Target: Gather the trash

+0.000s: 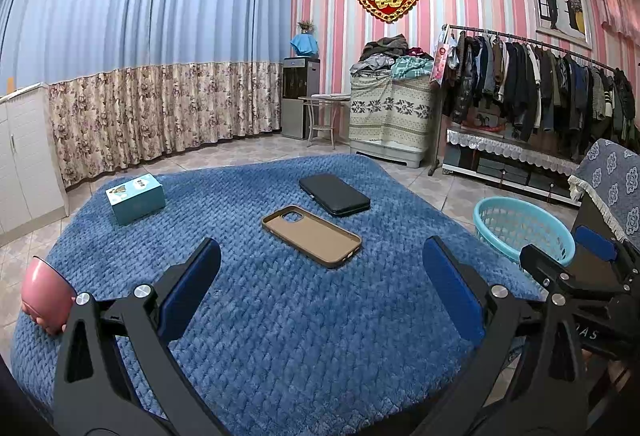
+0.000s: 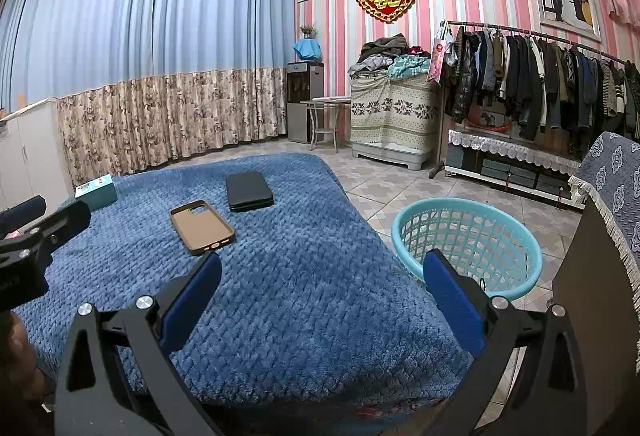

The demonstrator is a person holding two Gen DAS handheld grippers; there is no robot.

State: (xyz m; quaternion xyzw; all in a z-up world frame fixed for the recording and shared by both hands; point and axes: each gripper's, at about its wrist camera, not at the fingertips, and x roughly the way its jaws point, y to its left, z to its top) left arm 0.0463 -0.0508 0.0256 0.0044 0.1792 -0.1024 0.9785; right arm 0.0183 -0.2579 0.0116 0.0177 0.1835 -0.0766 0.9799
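A low table under a blue knitted blanket (image 1: 300,336) carries a teal carton (image 1: 135,198), a tan phone case (image 1: 312,236) lying inside-up, and a black folding case (image 1: 335,194). A pink cup (image 1: 46,292) sits at the table's near left edge. My left gripper (image 1: 321,242) hovers open over the blanket just short of the phone case, holding nothing. My right gripper (image 2: 323,256) is open too, above the table's near right part, with the light blue basket (image 2: 468,240) on the floor just beyond its right finger. No object shows inside the basket.
A dark cabinet with a fringed blue cover (image 2: 612,196) stands right of the basket. A clothes rack (image 2: 540,76), a covered chest (image 2: 390,116) and a white cabinet (image 1: 20,156) line the room's edges. Tiled floor (image 2: 380,188) lies beyond the table.
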